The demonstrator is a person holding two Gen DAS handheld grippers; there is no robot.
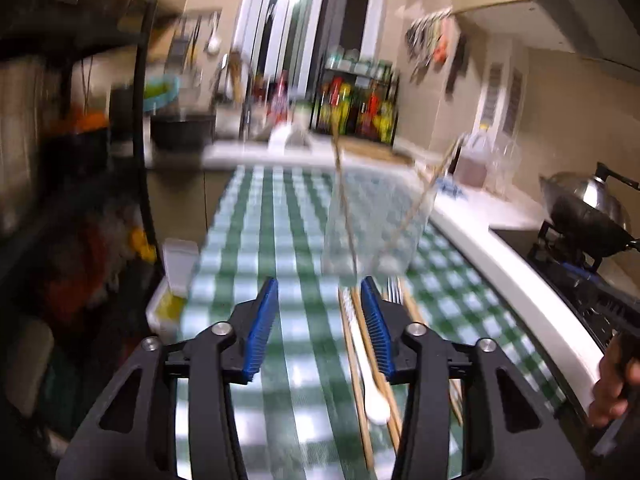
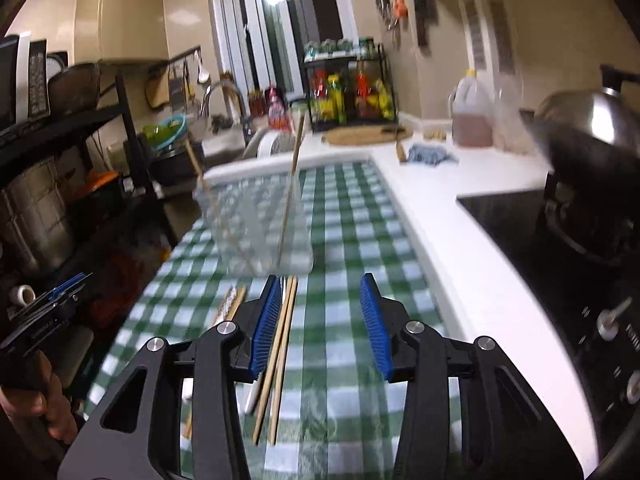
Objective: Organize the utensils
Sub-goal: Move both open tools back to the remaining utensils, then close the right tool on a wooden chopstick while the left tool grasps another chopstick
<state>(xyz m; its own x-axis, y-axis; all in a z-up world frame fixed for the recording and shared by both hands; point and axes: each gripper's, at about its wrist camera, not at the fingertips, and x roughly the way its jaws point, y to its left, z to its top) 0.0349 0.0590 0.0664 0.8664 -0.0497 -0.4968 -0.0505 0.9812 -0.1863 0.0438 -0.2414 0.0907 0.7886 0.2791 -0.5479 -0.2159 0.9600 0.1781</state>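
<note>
My left gripper stands partly open, and I see nothing between its blue pads, only the green-and-white checked cloth under the gap. The right-hand pad lies over the utensils as the left wrist camera sees it; I cannot tell whether it touches them. My right gripper is also partly open and empty. A pair of wooden chopsticks runs just inside its left-hand pad, lying flat on the cloth, and no pad presses on them.

Both tools point forward and downward over the table, side by side. In the right wrist view my left hand shows at the lower left edge, wrapped around its tool's handle. In the left wrist view my right hand shows at the lower right edge.

The utensils lie in a loose bundle on the cloth close in front of both grippers: chopsticks, a white spoon with its bowl toward me, and a fork whose tines show just beyond the pad. Just behind them stands a clear glass holder, blurred, with two chopsticks already leaning inside it. To the right of the table are a white counter and a wok under a steel lid.
</note>
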